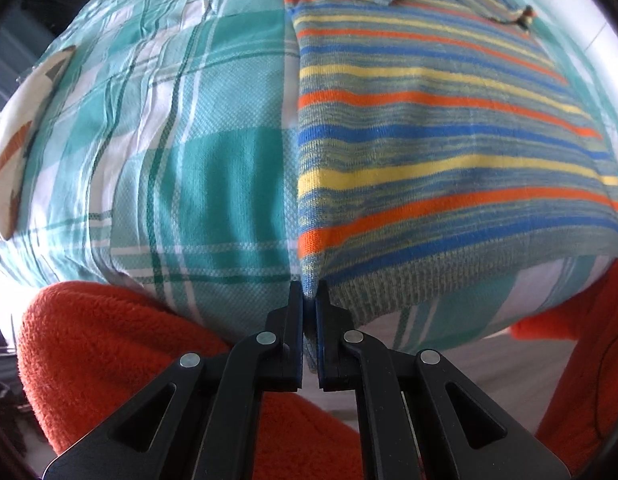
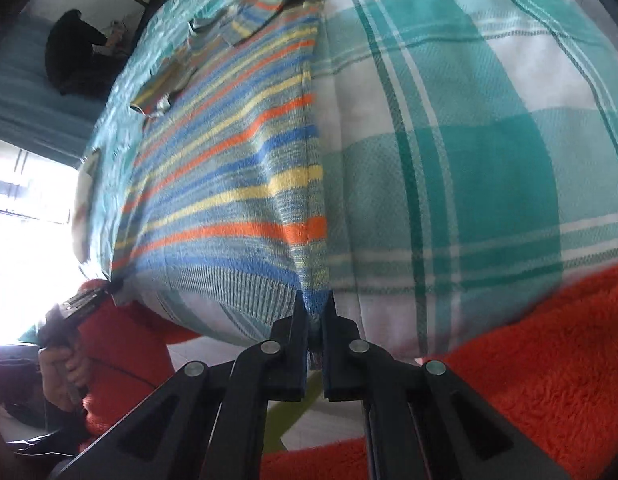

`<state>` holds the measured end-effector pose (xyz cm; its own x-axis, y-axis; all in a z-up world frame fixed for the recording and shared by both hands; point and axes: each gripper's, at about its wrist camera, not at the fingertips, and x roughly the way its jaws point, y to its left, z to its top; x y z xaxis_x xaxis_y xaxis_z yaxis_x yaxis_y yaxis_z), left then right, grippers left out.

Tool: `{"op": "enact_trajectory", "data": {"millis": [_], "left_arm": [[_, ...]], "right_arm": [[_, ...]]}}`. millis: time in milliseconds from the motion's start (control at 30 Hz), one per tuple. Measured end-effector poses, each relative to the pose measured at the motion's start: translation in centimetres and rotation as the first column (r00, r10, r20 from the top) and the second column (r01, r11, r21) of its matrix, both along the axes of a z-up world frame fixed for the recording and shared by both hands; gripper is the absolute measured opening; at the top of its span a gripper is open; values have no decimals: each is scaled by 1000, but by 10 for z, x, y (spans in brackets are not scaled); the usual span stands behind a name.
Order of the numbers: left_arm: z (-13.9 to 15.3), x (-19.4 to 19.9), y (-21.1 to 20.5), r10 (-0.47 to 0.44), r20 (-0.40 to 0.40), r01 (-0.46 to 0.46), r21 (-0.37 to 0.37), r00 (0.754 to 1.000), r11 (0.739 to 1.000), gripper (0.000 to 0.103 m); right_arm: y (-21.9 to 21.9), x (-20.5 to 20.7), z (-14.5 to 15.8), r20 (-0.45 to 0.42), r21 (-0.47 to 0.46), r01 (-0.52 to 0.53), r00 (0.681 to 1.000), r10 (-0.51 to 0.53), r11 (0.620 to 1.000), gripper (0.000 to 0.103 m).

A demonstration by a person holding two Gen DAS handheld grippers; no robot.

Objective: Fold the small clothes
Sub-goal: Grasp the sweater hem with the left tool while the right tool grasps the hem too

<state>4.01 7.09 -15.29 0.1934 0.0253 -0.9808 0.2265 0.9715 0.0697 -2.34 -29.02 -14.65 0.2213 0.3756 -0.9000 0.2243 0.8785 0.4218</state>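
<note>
- Pinching the near left corner of the striped sweater [image 1: 429, 128], the left gripper [image 1: 309, 300] has its two black jaws clamped together on the ribbed hem, with knit fabric squeezed between the pads.
- Gripping the opposite near corner, the right gripper [image 2: 315, 308] is likewise clenched on the hem, a fold of blue and grey knit bunched between its jaws.
- From both corners the sweater runs away from the grippers, spread flat, with bands of orange, blue, yellow and grey across it.
- Its far end shows sleeves [image 2: 245, 24] already folded in over the body.
- The sweater lies on a bed sheet [image 1: 213, 160] checked in teal and white, which is creased in places; the ribbed hem sits close to the near edge of the bed.
- An orange fleece garment [image 1: 109, 360] on the person fills the bottom of both views, just below the bed's edge.
- In the right wrist view the person's left hand [image 2: 63, 368] is wrapped round the handle of the other gripper, low on the left.
- A pale cushion [image 1: 17, 128] with orange and dark marks rests at the left side of the bed.
- Beyond the bed, something dark [image 2: 73, 52] sits against a light wall; it is too blurred to identify.
</note>
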Motion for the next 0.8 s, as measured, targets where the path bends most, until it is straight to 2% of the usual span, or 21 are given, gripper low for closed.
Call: {"op": "enact_trajectory", "data": {"millis": [100,233,333,400,567,700,733,800], "left_arm": [[-9,5,2,25,-25,-25,0,999,1000,3],[-15,9,6,44,-36,-44,3,998,999,3],[-46,25,8,57,-64,-54,41,996,998,3],[-51,28,-1,50,-51,-46,81,997,996,3],[-55,22,-10,14,-3,-13,144,1000,989,3],[-58,24,-13,26,-5,-25,149,1000,988,5],[-59,25,-13,31,-3,-30,149,1000,988,9],[-53,24,-8,47,-15,-44,155,999,987,27]], "right_arm": [[-1,4,-22,-56,-12,29,998,-30,1000,5],[3,4,-24,-59,-41,33,998,-35,999,5],[2,8,-38,-82,-94,28,996,-36,995,4],[1,11,-51,-102,-93,41,993,-51,995,4],[6,14,-51,-93,-111,39,994,-49,993,4],[5,13,-52,-91,-113,61,993,-71,992,3],[5,11,-51,-89,-111,68,993,-78,991,3],[5,8,-49,-86,-100,70,993,-79,993,7]]}}
